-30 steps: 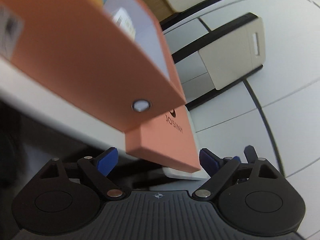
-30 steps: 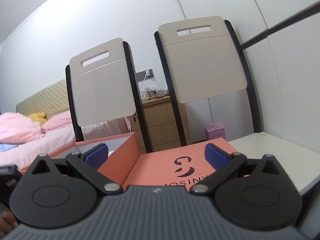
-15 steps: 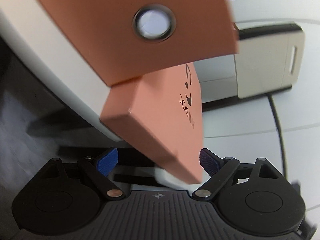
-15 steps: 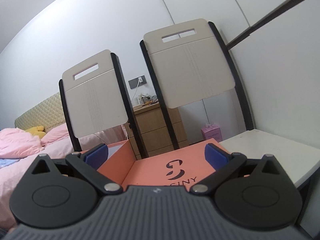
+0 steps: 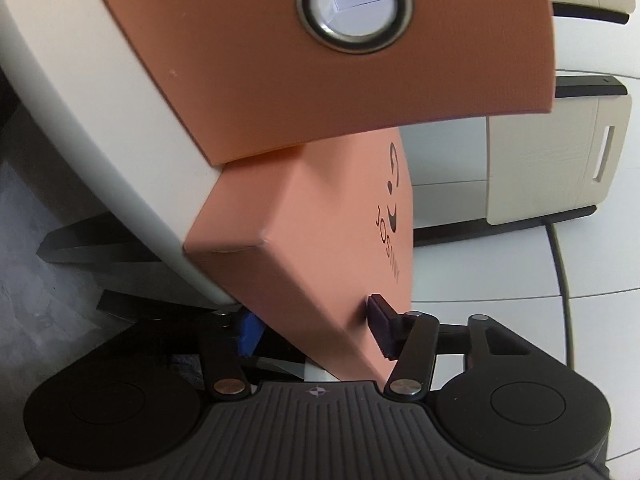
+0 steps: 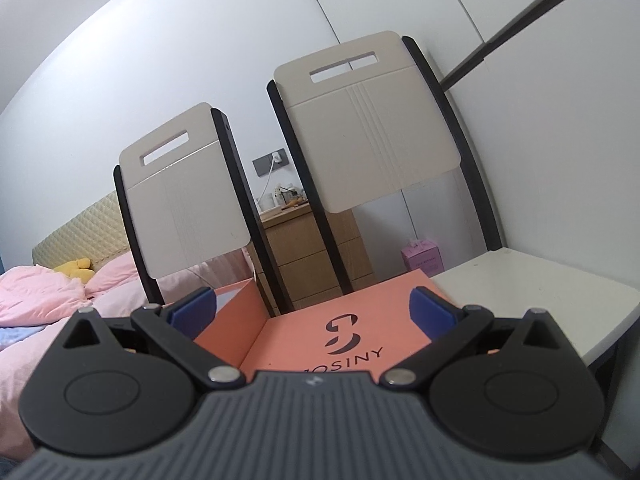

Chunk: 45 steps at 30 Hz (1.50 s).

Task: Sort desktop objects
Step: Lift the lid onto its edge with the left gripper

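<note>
A salmon-orange box lid marked JOSINY overhangs the white table's edge. My left gripper is shut on the lid's near corner, one blue pad under it and one pressed on its top side. The open orange box with a metal-ringed hole stands beside the lid. In the right wrist view the lid lies flat and the box is to its left. My right gripper is open and empty, just in front of the lid.
Two cream folding chairs with black frames stand behind the table. A wooden dresser and a pink bed lie beyond. The white tabletop extends to the right of the lid. A grey floor shows below the table.
My left gripper moved in on the lid's corner and closed its fingers on it. My right gripper stayed open and its view tilted slightly.
</note>
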Each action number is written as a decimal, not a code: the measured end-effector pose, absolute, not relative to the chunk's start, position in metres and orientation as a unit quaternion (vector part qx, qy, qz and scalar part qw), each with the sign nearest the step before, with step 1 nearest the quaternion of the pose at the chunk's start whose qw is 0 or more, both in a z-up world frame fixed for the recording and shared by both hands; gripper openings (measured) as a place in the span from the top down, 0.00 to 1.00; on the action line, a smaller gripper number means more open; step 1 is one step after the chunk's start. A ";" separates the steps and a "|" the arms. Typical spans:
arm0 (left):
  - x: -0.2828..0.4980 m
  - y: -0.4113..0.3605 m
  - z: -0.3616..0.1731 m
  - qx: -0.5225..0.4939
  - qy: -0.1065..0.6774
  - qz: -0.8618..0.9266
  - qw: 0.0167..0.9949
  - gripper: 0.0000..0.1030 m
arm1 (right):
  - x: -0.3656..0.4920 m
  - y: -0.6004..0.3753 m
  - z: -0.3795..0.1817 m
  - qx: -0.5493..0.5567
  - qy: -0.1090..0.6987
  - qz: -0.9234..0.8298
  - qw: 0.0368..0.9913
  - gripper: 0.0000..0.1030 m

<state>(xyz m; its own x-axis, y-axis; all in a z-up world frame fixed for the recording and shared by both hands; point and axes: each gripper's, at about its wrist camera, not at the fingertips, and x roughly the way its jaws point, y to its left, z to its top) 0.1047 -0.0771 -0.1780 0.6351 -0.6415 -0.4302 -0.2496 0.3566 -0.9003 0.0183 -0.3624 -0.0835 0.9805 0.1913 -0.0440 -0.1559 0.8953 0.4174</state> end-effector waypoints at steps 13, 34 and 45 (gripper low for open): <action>0.048 -0.078 -0.181 -0.558 0.404 -0.161 0.707 0.50 | 0.024 -0.362 -0.089 0.222 0.060 0.077 0.970 0.00; 0.020 -0.035 -0.176 -0.525 0.398 -0.196 0.727 0.23 | 0.019 -0.379 -0.097 0.244 0.070 0.065 0.965 0.00; 0.021 -0.009 -0.180 -0.538 0.378 -0.148 0.739 0.18 | 0.013 -0.398 -0.101 0.254 0.077 0.059 0.962 0.00</action>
